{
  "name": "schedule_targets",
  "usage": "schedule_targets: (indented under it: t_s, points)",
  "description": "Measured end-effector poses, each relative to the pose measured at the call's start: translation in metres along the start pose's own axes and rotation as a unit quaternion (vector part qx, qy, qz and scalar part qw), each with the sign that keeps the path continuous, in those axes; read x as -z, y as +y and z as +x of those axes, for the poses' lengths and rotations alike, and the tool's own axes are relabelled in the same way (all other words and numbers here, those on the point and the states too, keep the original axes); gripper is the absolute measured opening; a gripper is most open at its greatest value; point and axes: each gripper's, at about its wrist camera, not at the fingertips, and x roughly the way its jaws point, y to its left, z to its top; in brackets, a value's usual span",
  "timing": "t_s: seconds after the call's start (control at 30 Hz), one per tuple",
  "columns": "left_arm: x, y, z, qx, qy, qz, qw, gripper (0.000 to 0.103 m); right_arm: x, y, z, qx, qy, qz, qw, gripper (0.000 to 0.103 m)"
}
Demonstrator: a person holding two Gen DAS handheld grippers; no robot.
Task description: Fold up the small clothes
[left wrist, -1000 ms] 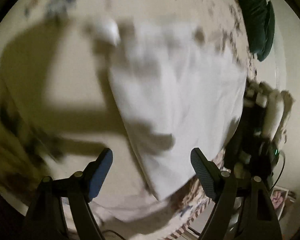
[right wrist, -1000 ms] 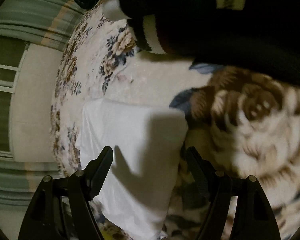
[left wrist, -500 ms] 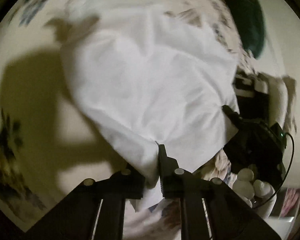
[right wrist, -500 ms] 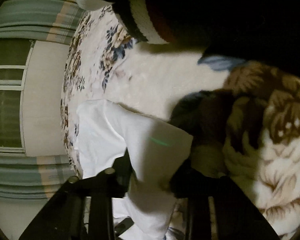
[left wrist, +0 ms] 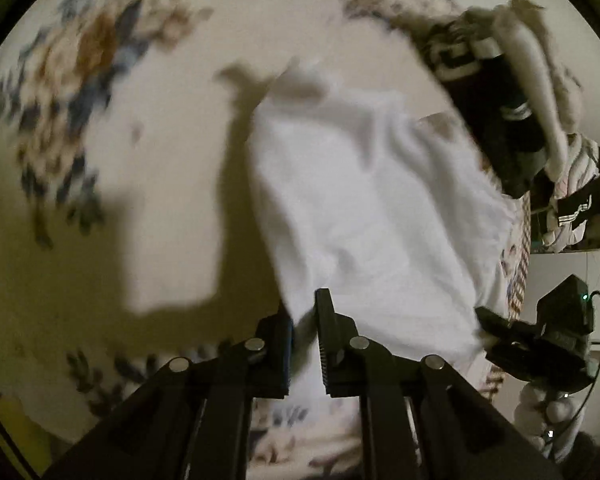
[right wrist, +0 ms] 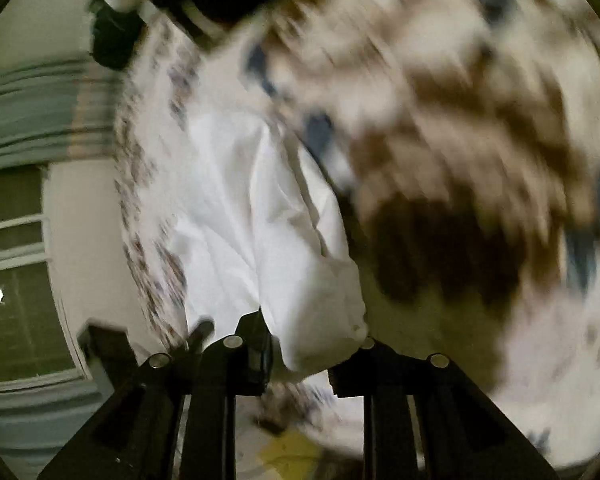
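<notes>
A white garment [left wrist: 372,216] lies partly lifted over a floral bedspread [left wrist: 112,120]. My left gripper [left wrist: 304,320] is shut on its near edge, the cloth pinched between the two pads. My right gripper [right wrist: 304,344] is shut on another edge of the same white garment [right wrist: 260,216], which bunches over the jaws and hides the right pad. The right gripper also shows in the left wrist view [left wrist: 540,344], at the garment's right corner. Both views are blurred by motion.
A pile of dark and striped clothes [left wrist: 500,92] lies at the far right of the bed. The brown-flowered bedspread [right wrist: 460,160] fills the right wrist view. A window and striped curtain [right wrist: 28,120] stand to the left. A dark green cushion [right wrist: 112,40] lies at the far edge.
Both grippers went from open a second ago to shut on the white garment's edges. They have since raised the cloth off the bed, and the views swing and blur.
</notes>
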Motion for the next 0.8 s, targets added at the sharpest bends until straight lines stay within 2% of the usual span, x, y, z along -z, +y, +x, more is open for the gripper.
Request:
schedule_targets:
  t_s: [0.03, 0.07, 0.1, 0.13, 0.17, 0.27, 0.3, 0.33, 0.4, 0.5, 0.6, 0.63, 0.67, 0.7, 0.77, 0.8]
  points:
    - [0.002, 0.004, -0.001, -0.006, 0.004, -0.011, 0.9999, 0.019, 0.005, -0.007, 0.003, 0.024, 0.016, 0.001, 1.000, 0.030]
    - [0.005, 0.006, -0.005, -0.005, 0.000, -0.018, 0.9998, 0.032, 0.005, -0.009, 0.001, 0.040, 0.021, -0.006, 0.999, 0.032]
    - [0.005, 0.007, -0.011, -0.002, -0.009, -0.022, 0.9997, 0.052, 0.003, -0.009, -0.003, 0.053, 0.022, -0.019, 0.998, 0.040]
    - [0.004, 0.005, -0.019, -0.004, -0.024, -0.025, 0.9994, 0.063, -0.001, -0.005, -0.012, 0.071, 0.013, -0.041, 0.997, 0.047]
    - [0.004, 0.003, -0.026, -0.001, -0.038, -0.025, 0.9990, 0.072, -0.006, 0.002, -0.020, 0.082, 0.001, -0.064, 0.995, 0.049]
    - [-0.012, -0.009, -0.032, 0.004, -0.072, -0.011, 0.9973, 0.075, -0.023, 0.040, -0.038, 0.112, -0.025, -0.185, 0.976, 0.056]
    - [-0.021, -0.012, -0.030, 0.001, -0.079, -0.007, 0.9969, 0.075, -0.029, 0.053, -0.037, 0.119, -0.025, -0.219, 0.968, 0.058]
    - [-0.033, -0.014, -0.024, 0.003, -0.083, -0.011, 0.9965, 0.075, -0.038, 0.073, -0.030, 0.131, -0.020, -0.271, 0.954, 0.058]
    - [-0.052, -0.011, -0.010, 0.009, -0.083, -0.013, 0.9964, 0.075, -0.055, 0.091, -0.016, 0.146, -0.014, -0.319, 0.936, 0.058]
    - [-0.071, -0.008, 0.009, -0.003, -0.074, -0.006, 0.9972, 0.075, -0.080, 0.106, 0.008, 0.148, 0.011, -0.336, 0.930, 0.057]
    - [-0.083, -0.004, 0.017, -0.004, -0.085, -0.022, 0.9961, 0.074, -0.094, 0.109, 0.023, 0.141, 0.025, -0.336, 0.931, 0.013]
    - [-0.085, -0.004, 0.018, -0.002, -0.090, -0.025, 0.9956, 0.073, -0.097, 0.110, 0.025, 0.139, 0.021, -0.332, 0.933, 0.012]
    - [-0.085, -0.001, 0.015, 0.006, -0.102, -0.029, 0.9944, 0.064, -0.096, 0.110, 0.020, 0.135, 0.013, -0.330, 0.934, 0.012]
    - [-0.083, 0.001, 0.013, 0.008, -0.108, -0.033, 0.9936, 0.046, -0.097, 0.113, 0.019, 0.132, 0.007, -0.328, 0.935, 0.011]
    - [-0.086, 0.007, 0.014, 0.010, -0.113, -0.044, 0.9926, 0.027, -0.096, 0.114, 0.012, 0.120, -0.008, -0.313, 0.942, 0.011]
    - [-0.086, 0.010, 0.014, 0.015, -0.117, -0.051, 0.9917, 0.025, -0.097, 0.113, 0.009, 0.113, -0.013, -0.306, 0.945, 0.011]
